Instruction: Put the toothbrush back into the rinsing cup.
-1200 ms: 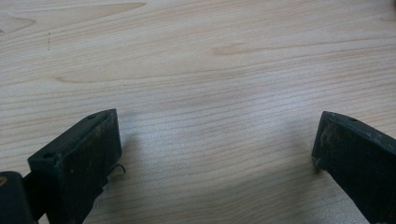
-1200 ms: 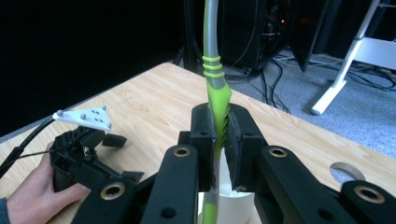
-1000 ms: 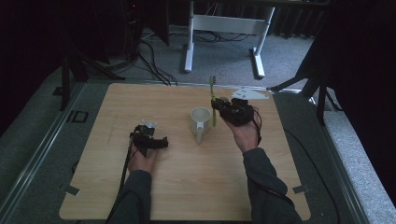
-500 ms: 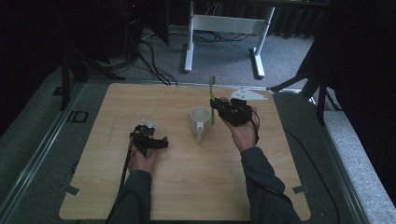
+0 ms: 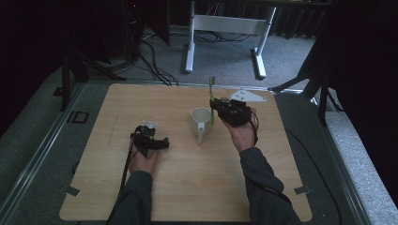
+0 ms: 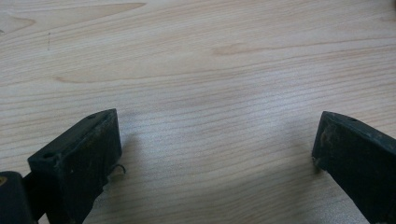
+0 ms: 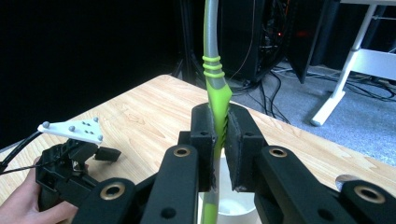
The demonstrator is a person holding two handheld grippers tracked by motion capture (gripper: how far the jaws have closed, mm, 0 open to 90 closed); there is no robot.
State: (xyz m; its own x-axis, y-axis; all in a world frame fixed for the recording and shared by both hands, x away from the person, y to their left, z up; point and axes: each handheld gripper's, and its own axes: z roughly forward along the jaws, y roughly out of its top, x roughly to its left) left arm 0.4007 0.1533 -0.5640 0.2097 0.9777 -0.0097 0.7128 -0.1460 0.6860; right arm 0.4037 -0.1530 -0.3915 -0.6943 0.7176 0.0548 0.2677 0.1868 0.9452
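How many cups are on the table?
1. The white cup stands near the middle of the wooden table, just left of the right gripper, which holds a green toothbrush upright over it.

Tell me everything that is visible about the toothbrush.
The toothbrush has a bright green handle with a grey neck and green ribs between them; it looks like plastic. It stands upright, head at the top. The right gripper is shut on its green part. Its lower end points down into the white mug below; whether it touches the mug cannot be told.
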